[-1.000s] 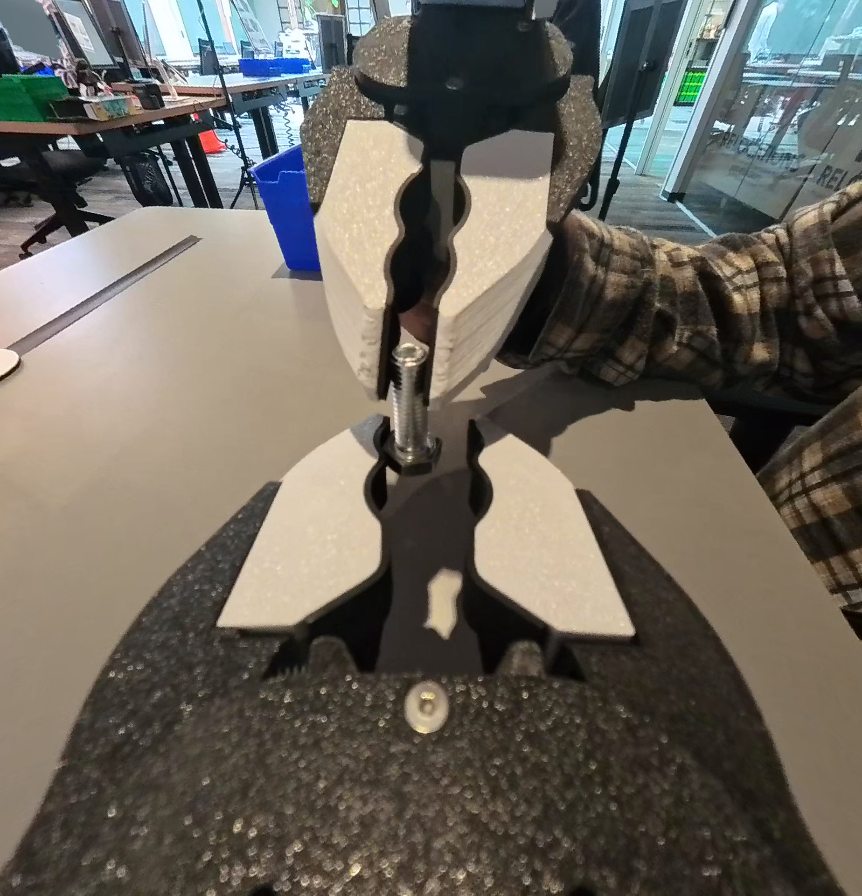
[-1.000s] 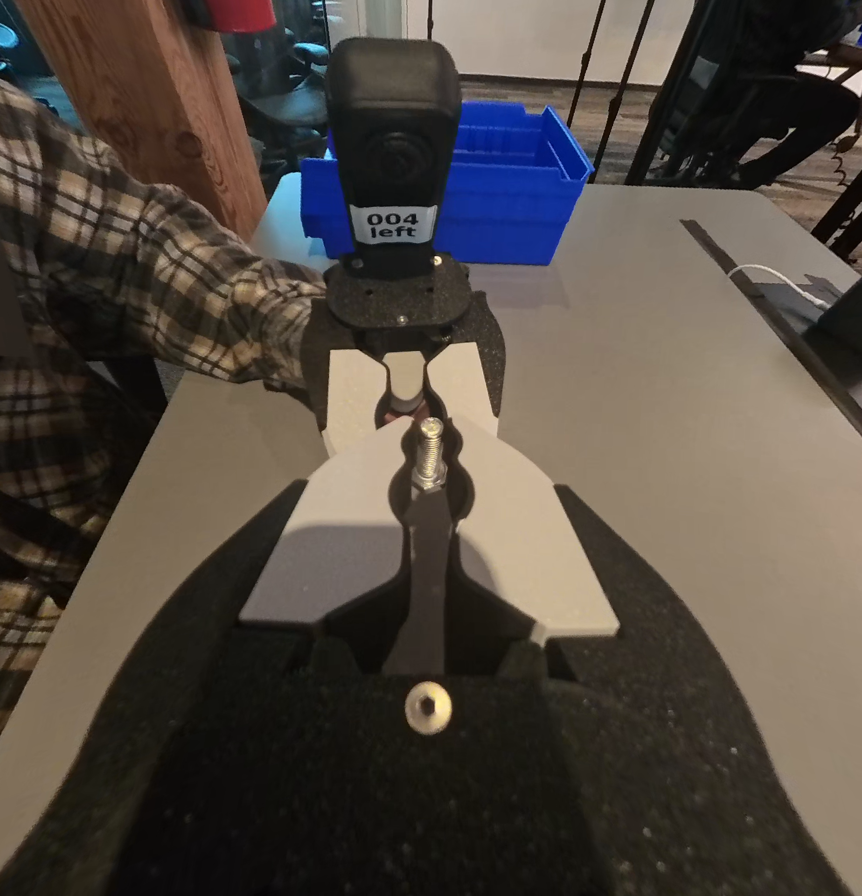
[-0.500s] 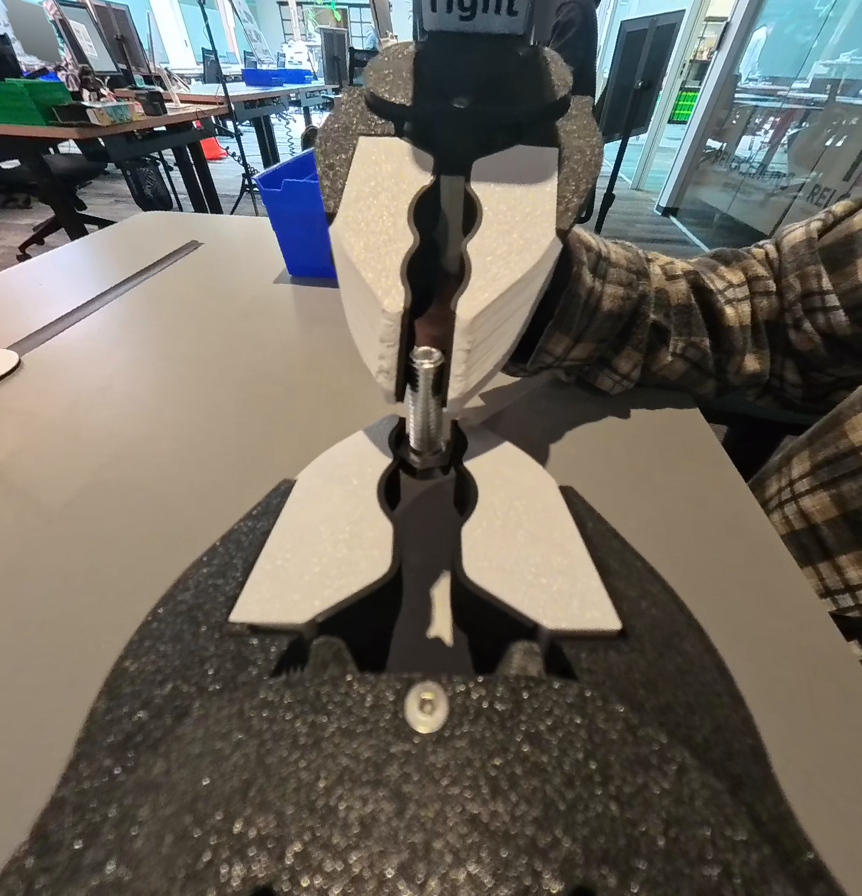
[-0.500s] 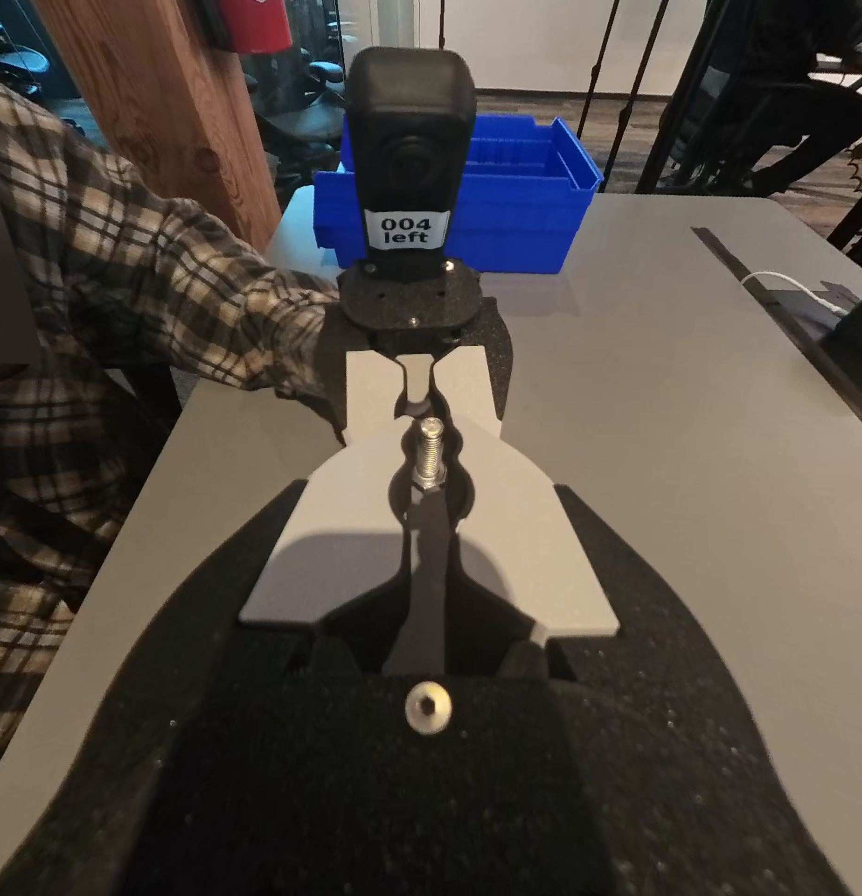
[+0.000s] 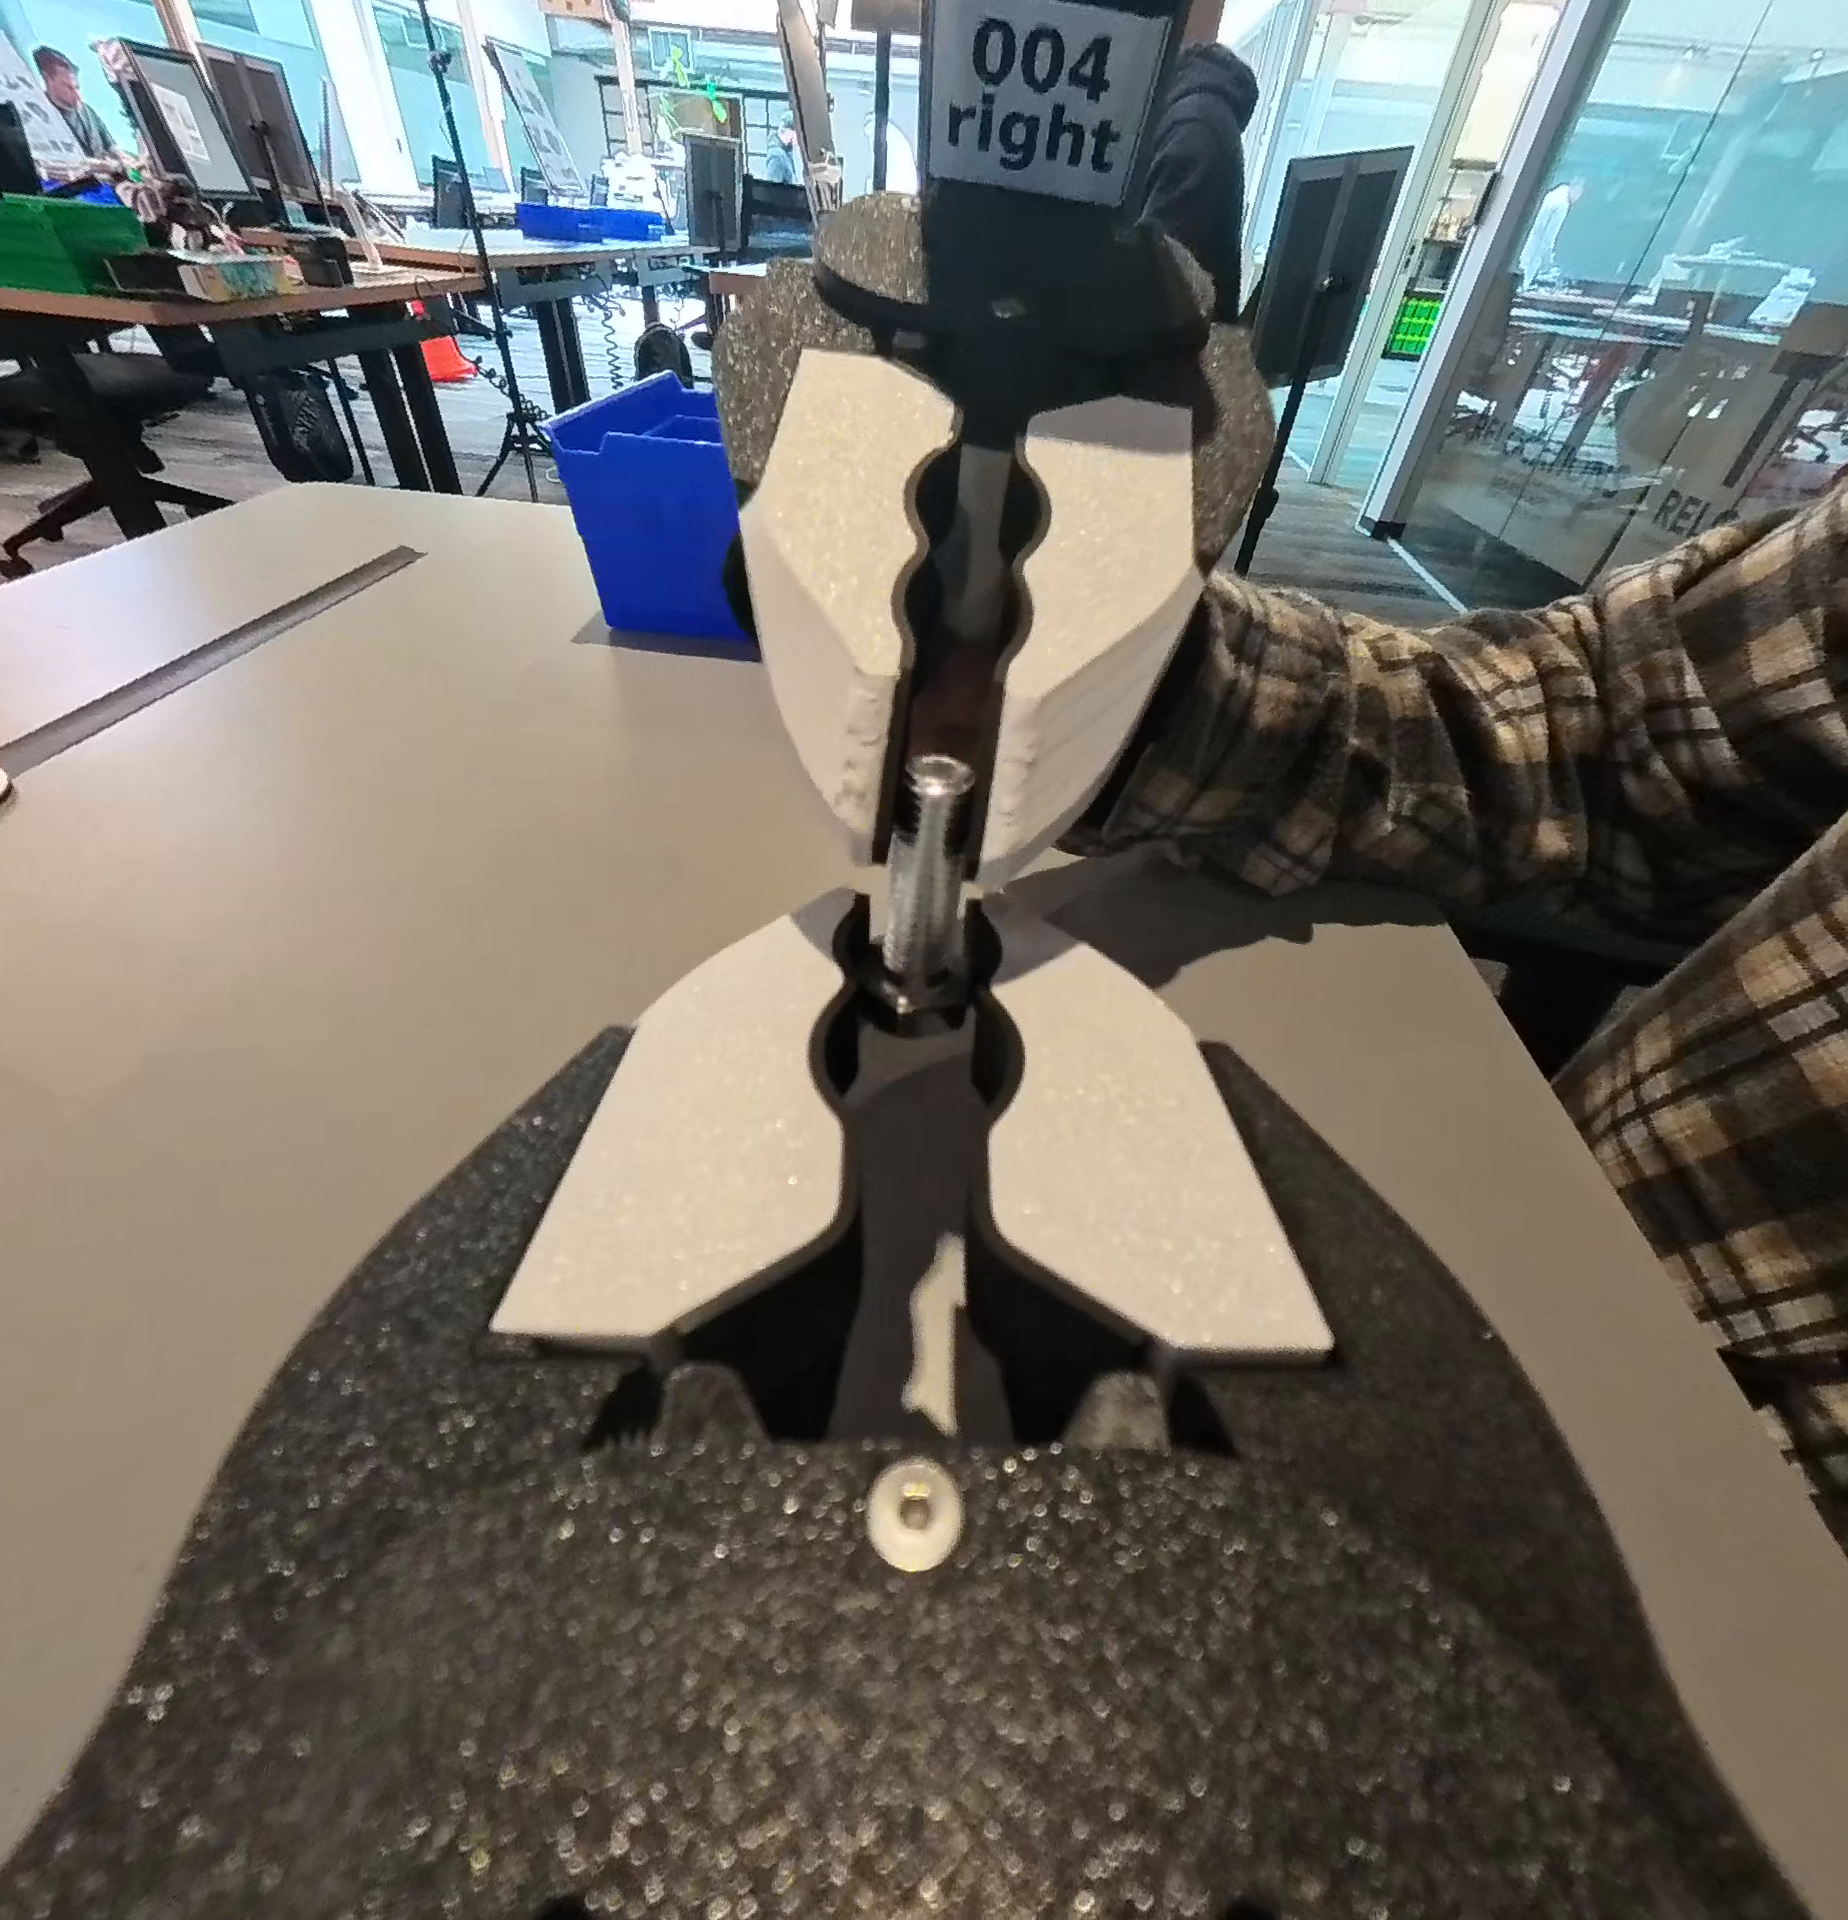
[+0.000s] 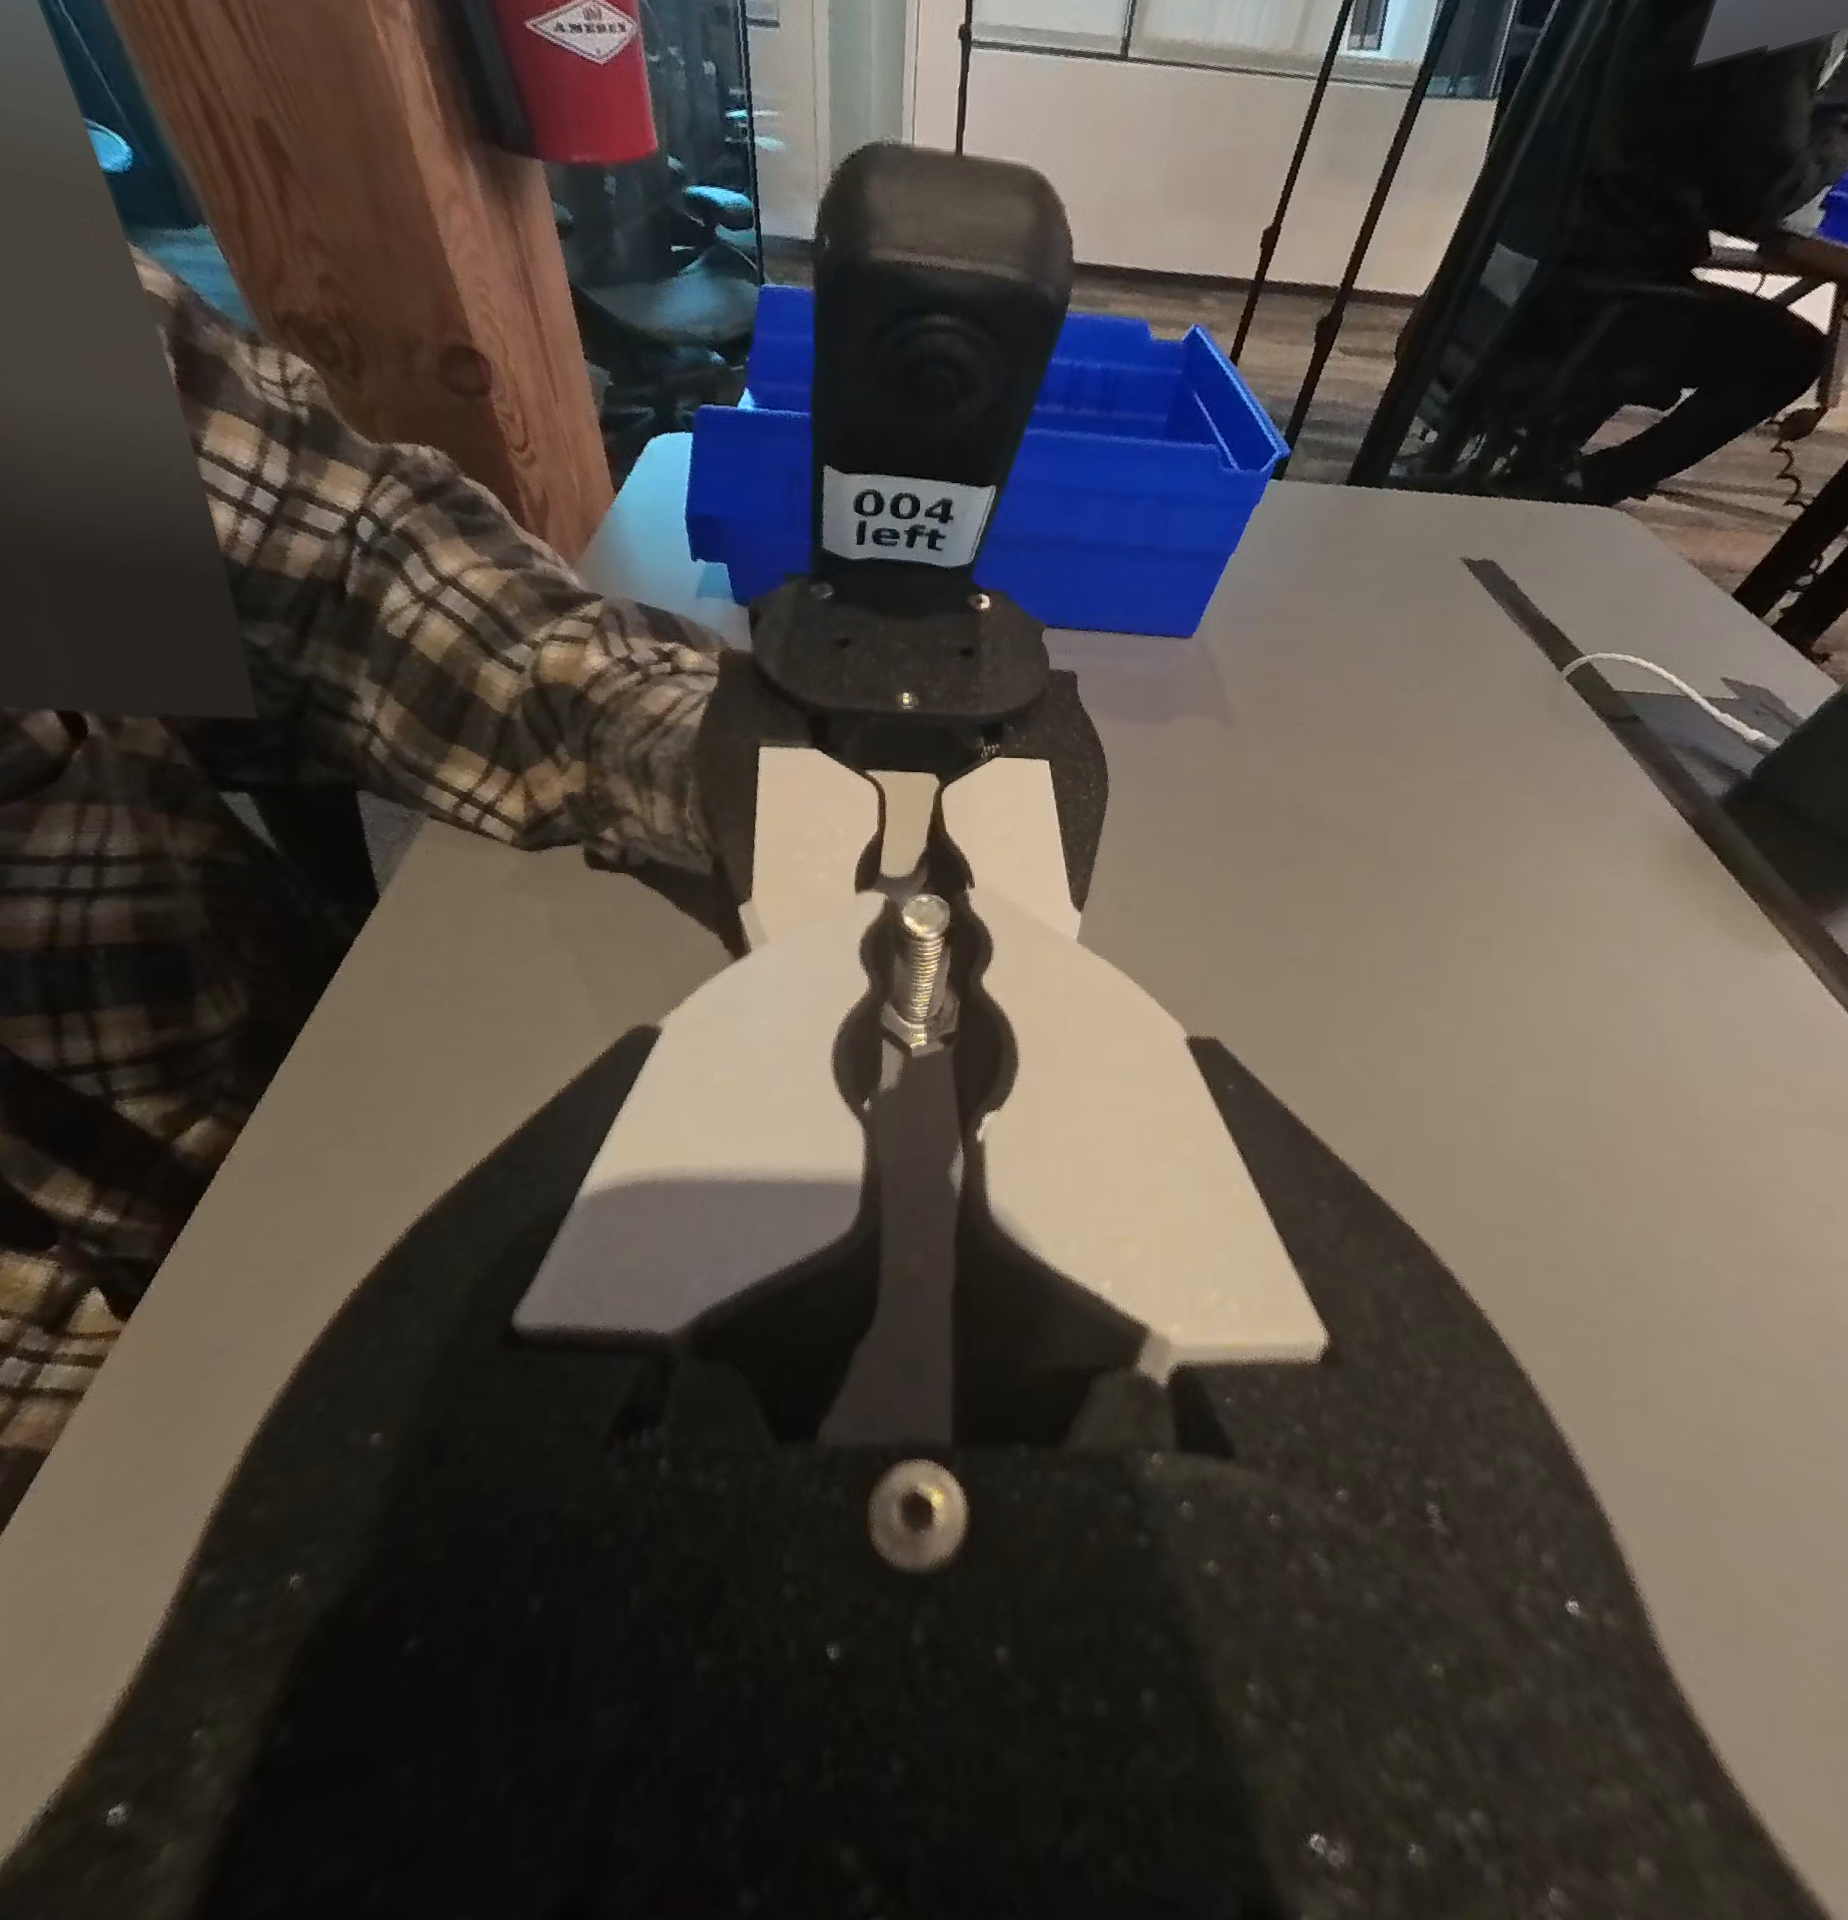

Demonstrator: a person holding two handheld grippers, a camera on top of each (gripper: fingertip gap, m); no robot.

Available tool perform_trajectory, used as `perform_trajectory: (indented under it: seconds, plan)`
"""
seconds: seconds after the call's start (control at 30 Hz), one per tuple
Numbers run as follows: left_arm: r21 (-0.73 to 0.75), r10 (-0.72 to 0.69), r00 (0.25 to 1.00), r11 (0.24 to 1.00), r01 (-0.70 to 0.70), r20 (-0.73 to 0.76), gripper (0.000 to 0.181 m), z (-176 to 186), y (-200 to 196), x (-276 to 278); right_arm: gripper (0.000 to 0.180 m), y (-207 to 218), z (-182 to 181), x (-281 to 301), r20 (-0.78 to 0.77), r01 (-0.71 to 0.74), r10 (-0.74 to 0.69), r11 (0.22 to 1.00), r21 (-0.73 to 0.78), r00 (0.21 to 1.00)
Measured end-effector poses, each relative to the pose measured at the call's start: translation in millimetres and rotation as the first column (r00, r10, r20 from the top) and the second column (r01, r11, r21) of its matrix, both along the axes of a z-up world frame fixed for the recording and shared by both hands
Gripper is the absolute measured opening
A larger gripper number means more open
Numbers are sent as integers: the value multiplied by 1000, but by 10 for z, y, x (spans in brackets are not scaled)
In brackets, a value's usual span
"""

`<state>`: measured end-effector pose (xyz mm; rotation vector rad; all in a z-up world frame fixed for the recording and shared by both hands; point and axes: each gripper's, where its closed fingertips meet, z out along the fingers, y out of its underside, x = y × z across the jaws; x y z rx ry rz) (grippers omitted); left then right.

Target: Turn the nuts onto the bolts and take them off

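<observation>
Lettered white sticker (image 5: 1034, 109) on each camera (image 6: 935, 343)

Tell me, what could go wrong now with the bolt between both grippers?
1. The left gripper and right gripper meet almost tip to tip around the bolt; turning may make them collide.
2. The small nut sits at the very tips; it may slip, and the bolt could drop onto the table.

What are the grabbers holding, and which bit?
The bolt: left gripper and right gripper both pinch its hexagonal lower end; the threaded shaft sticks up free.
</observation>
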<state>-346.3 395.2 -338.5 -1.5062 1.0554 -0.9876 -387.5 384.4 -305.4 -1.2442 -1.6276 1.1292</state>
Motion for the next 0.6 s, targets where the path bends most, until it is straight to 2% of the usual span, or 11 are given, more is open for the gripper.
perform_trajectory:
  seconds: [0.6]
  plan:
    - [12, 7, 1000, 1000, -7, -7, 16, 8, 4, 5, 9, -1, 18, 0, -12, 0, 0, 1000, -6, 1000]
